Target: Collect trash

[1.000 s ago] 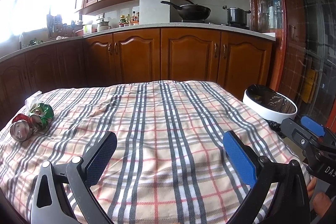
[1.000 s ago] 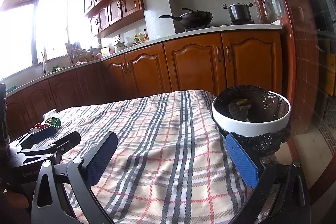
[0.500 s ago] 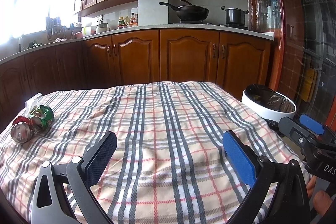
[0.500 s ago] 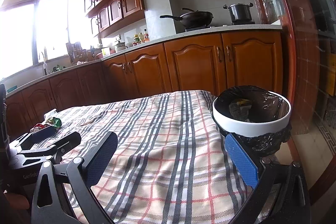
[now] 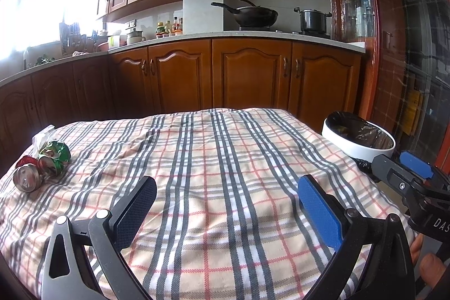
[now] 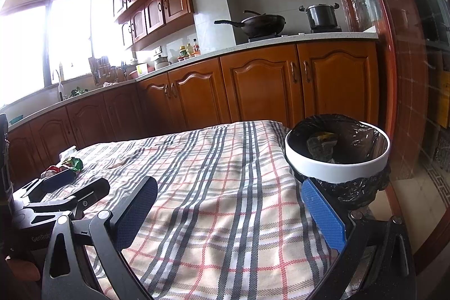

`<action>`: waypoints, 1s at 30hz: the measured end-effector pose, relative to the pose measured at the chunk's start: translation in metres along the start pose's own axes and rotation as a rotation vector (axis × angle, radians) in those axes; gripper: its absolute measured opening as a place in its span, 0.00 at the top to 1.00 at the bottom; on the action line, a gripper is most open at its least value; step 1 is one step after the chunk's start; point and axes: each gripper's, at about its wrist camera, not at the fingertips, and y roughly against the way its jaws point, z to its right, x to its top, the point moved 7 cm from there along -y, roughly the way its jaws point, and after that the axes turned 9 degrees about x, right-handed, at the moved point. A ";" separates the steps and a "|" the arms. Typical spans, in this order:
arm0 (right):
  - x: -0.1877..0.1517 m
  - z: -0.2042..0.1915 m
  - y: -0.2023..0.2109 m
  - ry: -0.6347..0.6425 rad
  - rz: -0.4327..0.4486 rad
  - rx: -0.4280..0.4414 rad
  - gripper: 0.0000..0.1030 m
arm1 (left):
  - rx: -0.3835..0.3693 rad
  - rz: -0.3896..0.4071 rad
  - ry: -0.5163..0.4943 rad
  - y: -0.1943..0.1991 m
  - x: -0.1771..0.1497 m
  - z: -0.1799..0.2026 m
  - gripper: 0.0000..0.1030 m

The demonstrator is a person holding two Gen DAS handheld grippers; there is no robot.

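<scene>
Crushed cans, one red [image 5: 26,177] and one green [image 5: 54,155], lie with a clear wrapper [image 5: 42,135] at the table's left edge. They show small in the right wrist view as trash [image 6: 69,165]. A white bin [image 5: 357,141] lined with a black bag stands off the table's right side, with some rubbish inside [image 6: 322,145]. My left gripper [image 5: 226,200] is open over the plaid cloth, empty, right of the cans. My right gripper [image 6: 229,201] is open and empty, with the bin [image 6: 337,167] just beyond its right finger.
The plaid tablecloth [image 5: 225,153] covers the table. Wooden kitchen cabinets [image 5: 247,75] run behind it, with a wok [image 5: 253,14] and a pot [image 5: 312,18] on the stove. Each gripper shows in the other's view: the right [image 5: 407,176], the left [image 6: 56,193].
The left wrist view has tilted up slightly, so the table and cans sit lower in frame. The right gripper has hardly moved. Both stay open.
</scene>
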 end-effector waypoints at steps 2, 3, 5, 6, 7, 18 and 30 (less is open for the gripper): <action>0.000 0.000 0.000 0.000 -0.001 0.000 0.00 | 0.000 -0.001 -0.001 0.000 0.000 0.000 0.02; 0.000 0.000 0.000 -0.001 -0.001 0.002 0.00 | 0.000 -0.001 0.001 0.000 0.000 0.000 0.02; 0.000 0.000 0.000 0.000 -0.001 0.001 0.00 | -0.001 -0.001 0.000 0.000 0.000 0.000 0.02; 0.000 0.000 0.000 0.000 -0.001 0.002 0.00 | -0.002 -0.002 0.000 0.000 0.000 0.000 0.02; 0.000 0.000 0.000 -0.001 -0.001 0.002 0.00 | -0.002 -0.002 0.000 0.000 0.000 0.000 0.02; 0.000 0.000 0.000 0.000 -0.001 0.002 0.00 | -0.005 0.000 -0.003 -0.001 0.000 0.000 0.02; 0.000 0.000 0.000 0.000 -0.001 0.001 0.00 | -0.009 -0.003 -0.010 -0.004 0.000 -0.001 0.02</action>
